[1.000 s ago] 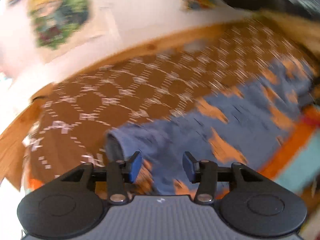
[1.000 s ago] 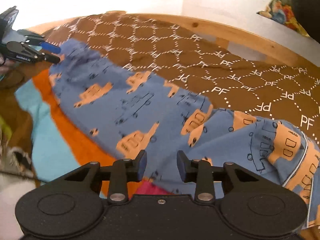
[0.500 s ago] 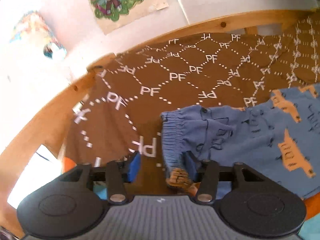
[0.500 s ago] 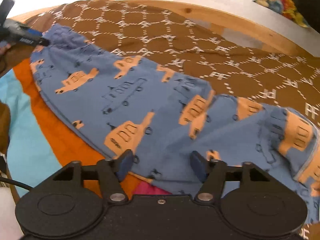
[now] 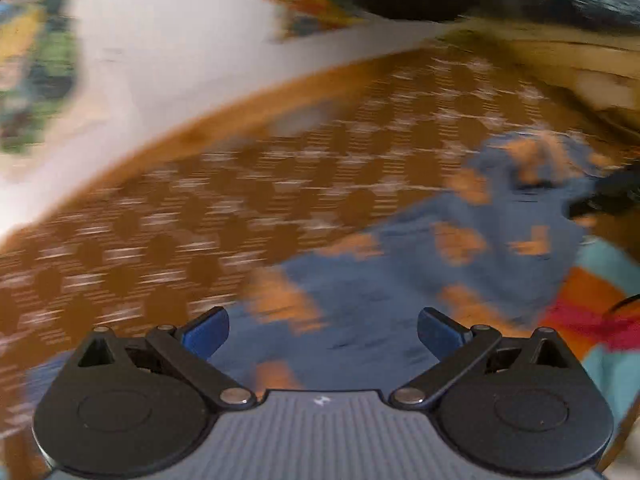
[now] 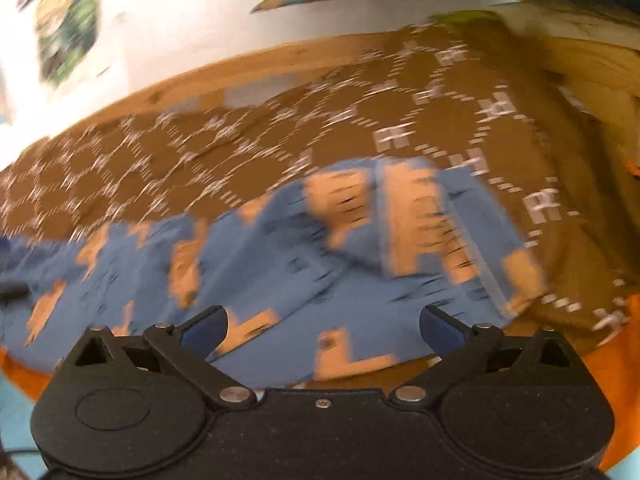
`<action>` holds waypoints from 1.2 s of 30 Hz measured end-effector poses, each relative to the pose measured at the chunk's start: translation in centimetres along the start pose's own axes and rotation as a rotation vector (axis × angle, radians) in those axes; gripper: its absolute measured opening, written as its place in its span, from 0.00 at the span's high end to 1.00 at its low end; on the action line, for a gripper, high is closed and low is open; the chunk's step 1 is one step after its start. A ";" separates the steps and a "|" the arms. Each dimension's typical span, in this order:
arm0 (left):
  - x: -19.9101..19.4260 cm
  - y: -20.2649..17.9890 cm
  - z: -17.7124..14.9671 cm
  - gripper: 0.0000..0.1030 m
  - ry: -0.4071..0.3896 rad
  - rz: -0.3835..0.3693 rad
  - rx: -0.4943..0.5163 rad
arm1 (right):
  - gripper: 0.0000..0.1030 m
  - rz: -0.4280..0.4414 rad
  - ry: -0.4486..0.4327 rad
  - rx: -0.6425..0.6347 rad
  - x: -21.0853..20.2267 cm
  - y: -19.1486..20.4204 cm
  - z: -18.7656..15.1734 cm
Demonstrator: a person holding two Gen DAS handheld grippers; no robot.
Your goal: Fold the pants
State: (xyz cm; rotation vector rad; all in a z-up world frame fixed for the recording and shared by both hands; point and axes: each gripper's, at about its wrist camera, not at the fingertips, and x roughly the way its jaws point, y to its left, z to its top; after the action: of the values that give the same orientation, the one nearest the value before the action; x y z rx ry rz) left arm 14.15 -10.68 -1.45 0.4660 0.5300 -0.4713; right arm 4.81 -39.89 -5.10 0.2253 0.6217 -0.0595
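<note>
Blue pants with orange vehicle prints (image 5: 400, 300) lie spread on a brown patterned blanket (image 5: 180, 220). Both views are motion-blurred. My left gripper (image 5: 322, 330) is open wide and empty, hovering over the pants. My right gripper (image 6: 322, 326) is open wide and empty, over the pants (image 6: 300, 272) near their leg cuffs at the right. The right gripper's dark tip shows at the right edge of the left wrist view (image 5: 608, 196). The left gripper's tip shows at the left edge of the right wrist view (image 6: 12, 292).
A wooden bed rail (image 6: 200, 84) runs behind the blanket (image 6: 400, 120), with a white wall and posters (image 6: 68, 20) above. Orange and turquoise bedding (image 5: 592, 308) lies along the near edge under the pants.
Both grippers have opened wider. The left gripper has swung from the waistband at the left end to over the pants' middle. The right gripper has swung right toward the cuffs.
</note>
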 end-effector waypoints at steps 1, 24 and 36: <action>0.8 -1.4 0.3 0.00 0.002 -0.027 0.016 | 0.01 -0.004 -0.005 0.002 0.2 -0.5 0.3; 6.5 -10.8 2.1 0.97 0.086 -0.413 0.188 | 0.87 0.067 0.029 0.028 1.7 -5.4 3.6; 5.4 -9.9 1.5 0.97 0.096 -0.488 0.195 | 0.96 -0.098 0.171 -0.008 -2.5 -7.7 4.5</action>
State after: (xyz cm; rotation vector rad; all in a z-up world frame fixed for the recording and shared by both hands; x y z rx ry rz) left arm 13.53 -20.96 -6.30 0.5489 0.6972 -0.9782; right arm 4.41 -48.42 -1.55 0.1929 0.8030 -0.1334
